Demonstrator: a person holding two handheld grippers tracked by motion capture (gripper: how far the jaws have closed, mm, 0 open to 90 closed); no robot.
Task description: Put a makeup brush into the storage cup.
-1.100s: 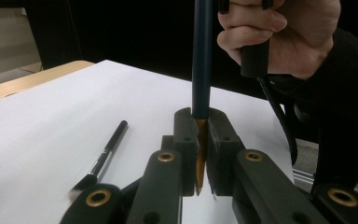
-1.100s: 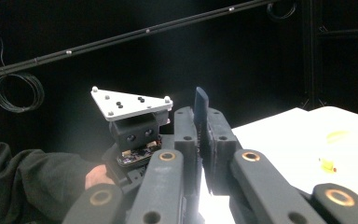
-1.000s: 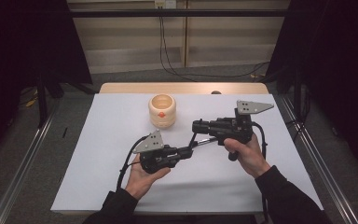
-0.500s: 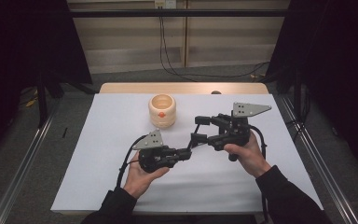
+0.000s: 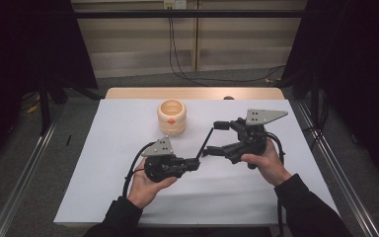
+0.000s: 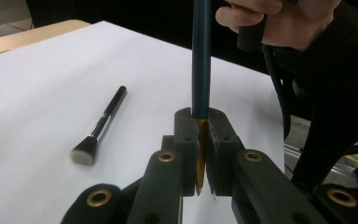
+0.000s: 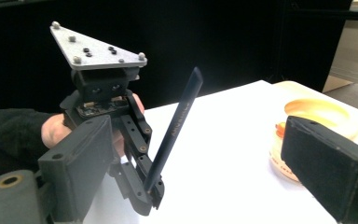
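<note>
Black pencil-like stick [image 5: 207, 142], dark with a gold-tan lower end, is clamped at that end between the pads of the left gripper [image 5: 195, 162]; in the left gripper view the stick [image 6: 201, 60] is seen rising straight up out of the pressed-together jaws, the tan tip pinched in the slit. In the high view the stick is tilted up and away from the left gripper toward the right gripper [image 5: 216, 138], its upper end lying between that gripper's two jaws, touched by neither. The right gripper's jaws have just been opening and now stand wide apart; in the right gripper view the stick [image 7: 175, 130] is seen slanting in the gap, clear of the near jaws on both sides, with the left gripper [image 7: 145, 189] holding its lower end beyond. Both grippers are held just above the white table cover [image 5: 103, 148], near its middle, each in one hand: left hand [image 5: 145, 185], right hand [image 5: 266, 163].

Cream-coloured round pot [image 5: 171, 117] with an orange mark on its side is stood upright on the cover, behind the grippers and apart from them; its rim is seen at the right edge of the right gripper view [image 7: 317, 112]. A makeup brush [image 6: 98, 128] with black handle and silver ferrule is lain flat on the cover in the left gripper view, well apart from the jaws, bristles toward the camera.
</note>
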